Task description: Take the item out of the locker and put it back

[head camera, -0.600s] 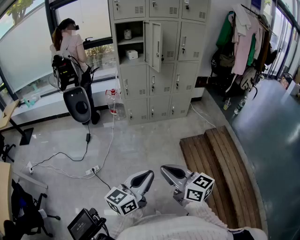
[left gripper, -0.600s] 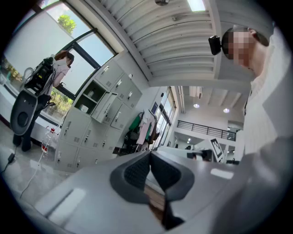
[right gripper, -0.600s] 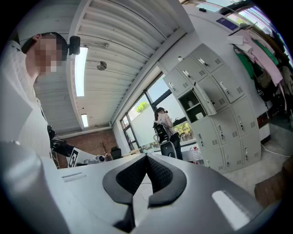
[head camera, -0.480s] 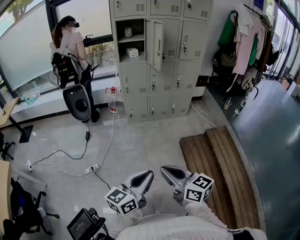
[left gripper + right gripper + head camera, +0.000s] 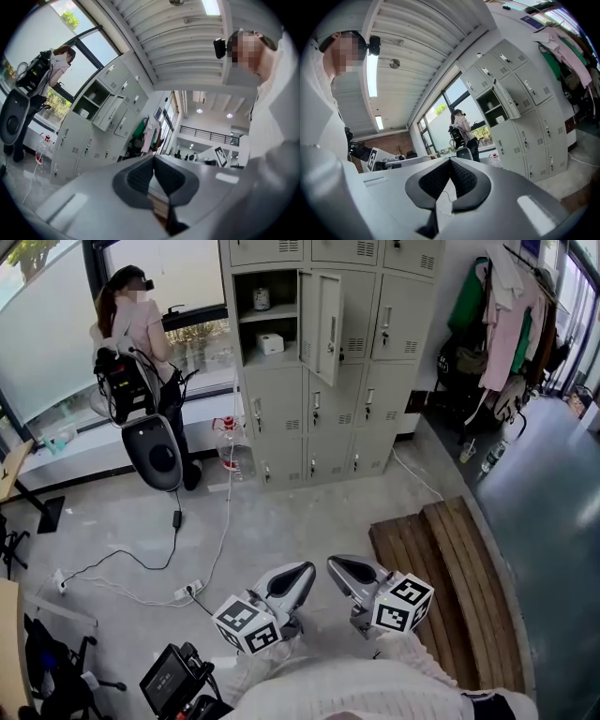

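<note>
The left gripper [image 5: 303,572] and the right gripper [image 5: 337,566] are held level, side by side, at 6 o'clock in the head view. On each, the jaws are pressed together at the tips and nothing is pinched between them. A wooden platform [image 5: 450,577] is seen at 3 o'clock of the grippers, and a power strip [image 5: 187,592] with cables at 9 o'clock.

The locker [image 5: 319,418] is located well apart at 12 o'clock, with one door [image 5: 328,322] swung open. Inside the open compartment, a white box [image 5: 270,343] is set on the lower shelf. Its long axis is laid flat along the shelf's front edge, from 9 to 3 o'clock, and a small dark mark is carried on its front face. An upright container [image 5: 261,300] is placed on the shelf above, with its long axis vertical; finer detail is too small to read. A person [image 5: 131,329] is positioned at 10 o'clock, by the window.
</note>
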Tool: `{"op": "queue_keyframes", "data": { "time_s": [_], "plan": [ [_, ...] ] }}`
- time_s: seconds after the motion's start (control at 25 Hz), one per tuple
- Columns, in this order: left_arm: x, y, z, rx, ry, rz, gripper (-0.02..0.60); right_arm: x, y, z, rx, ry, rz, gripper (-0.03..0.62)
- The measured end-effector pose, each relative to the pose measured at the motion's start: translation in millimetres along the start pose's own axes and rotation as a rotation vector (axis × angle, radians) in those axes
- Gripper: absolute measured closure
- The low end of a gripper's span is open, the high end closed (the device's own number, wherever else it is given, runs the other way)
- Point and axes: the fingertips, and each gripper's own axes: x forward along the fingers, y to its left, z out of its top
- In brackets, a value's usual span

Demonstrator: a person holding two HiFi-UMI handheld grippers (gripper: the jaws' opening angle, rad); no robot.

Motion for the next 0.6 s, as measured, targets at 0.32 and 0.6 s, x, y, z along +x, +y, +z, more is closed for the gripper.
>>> {"op": "queue_keyframes", "data": {
  "time_s": [0.32,0.6],
  "plan": [
    [51.1,111.6,70.3,0.044,0.02,-0.047,0.574,116.3,-62.8,72.0,-0.036,-0.078,-0.008,0.6],
    [83.4,183.0,81.1,-0.007,0.054,-0.072,0.574,184.4,-110.1,82.5,-0.002,-0.052,-0.042,0.6]
  ]
}}
